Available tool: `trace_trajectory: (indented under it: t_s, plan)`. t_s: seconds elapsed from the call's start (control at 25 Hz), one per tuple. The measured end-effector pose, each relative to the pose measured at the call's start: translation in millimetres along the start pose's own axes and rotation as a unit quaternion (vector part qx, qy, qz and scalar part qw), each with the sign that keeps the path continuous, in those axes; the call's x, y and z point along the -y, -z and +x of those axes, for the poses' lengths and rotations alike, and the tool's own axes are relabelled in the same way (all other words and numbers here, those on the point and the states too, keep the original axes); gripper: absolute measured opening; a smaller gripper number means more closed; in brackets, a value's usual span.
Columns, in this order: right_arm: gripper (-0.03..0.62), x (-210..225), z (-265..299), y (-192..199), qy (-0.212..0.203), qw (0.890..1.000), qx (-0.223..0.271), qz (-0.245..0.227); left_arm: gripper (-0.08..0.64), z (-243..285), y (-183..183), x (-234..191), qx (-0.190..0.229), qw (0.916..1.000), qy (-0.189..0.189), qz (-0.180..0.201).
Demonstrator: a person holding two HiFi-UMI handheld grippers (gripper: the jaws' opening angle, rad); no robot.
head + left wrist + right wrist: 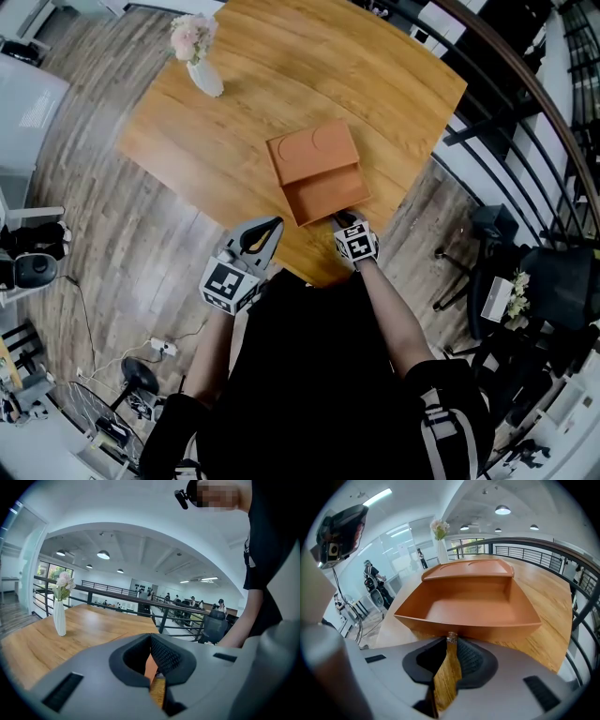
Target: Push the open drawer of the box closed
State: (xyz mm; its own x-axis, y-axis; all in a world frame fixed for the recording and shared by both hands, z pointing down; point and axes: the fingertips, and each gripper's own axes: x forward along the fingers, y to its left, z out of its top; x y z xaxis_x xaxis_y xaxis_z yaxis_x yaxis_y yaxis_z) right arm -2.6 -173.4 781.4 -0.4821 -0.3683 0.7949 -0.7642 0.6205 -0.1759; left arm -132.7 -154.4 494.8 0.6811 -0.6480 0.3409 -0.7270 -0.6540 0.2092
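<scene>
I am in a big bright room with rails around it, and I stand at a wood table [375, 84]. The box [314, 148] sits on the table. Its drawer [326, 195] sticks out from the box toward me, pulled most of the way out. There is nothing in it. A vase [204, 75] with flowers stands far behind the box, off to the left.

My right gripper [347, 222] is at the front wall of the drawer, on the side away from the box. Its jaws are squeezed in on a small silver knob [451, 638] in the middle of that wall. My left gripper [274, 226] hangs in the air to the left of the box, not touching it. Its jaws are pressed together with nothing in them.

I think the drawer is light, because its walls look thin and it is empty. It looks stiff, so it should not bend when I push. The table looks smooth, so the whole box may slide away if I push too fast. I think the best spot to push is the middle of the front wall, right at the knob, so the drawer goes in straight and does not jam. My left gripper could rest on the box to keep it in place.
</scene>
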Motion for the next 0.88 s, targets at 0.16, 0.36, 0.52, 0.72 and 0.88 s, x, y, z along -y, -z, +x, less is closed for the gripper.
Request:
trace_trajectory:
  t_s: [0.16,0.36,0.52,0.72,0.88]
  plan:
    - [0.083,0.7,-1.3,0.4,0.005,1.000,0.002,0.001,0.023,0.5,-0.7,4.6,0.000,1.0000,0.002,0.000]
    - [0.081,0.5,1.5,0.3,0.005,1.000,-0.001,0.001,0.023,2.6,0.8,2.6,0.002,1.0000,0.003,0.000]
    - [0.081,-2.0,-1.1,-1.0,0.003,1.000,0.000,0.003,0.023,2.1,-1.3,2.6,0.002,1.0000,0.004,0.002]
    - [0.081,-4.5,-1.9,-2.6,-0.001,1.000,0.001,0.011,0.023,2.4,-1.5,1.3,0.002,1.0000,0.004,0.001]
    - [0.081,-4.9,0.0,-5.4,-0.004,1.000,0.005,0.015,0.023,3.4,0.5,-2.5,0.002,1.0000,0.003,-0.003]
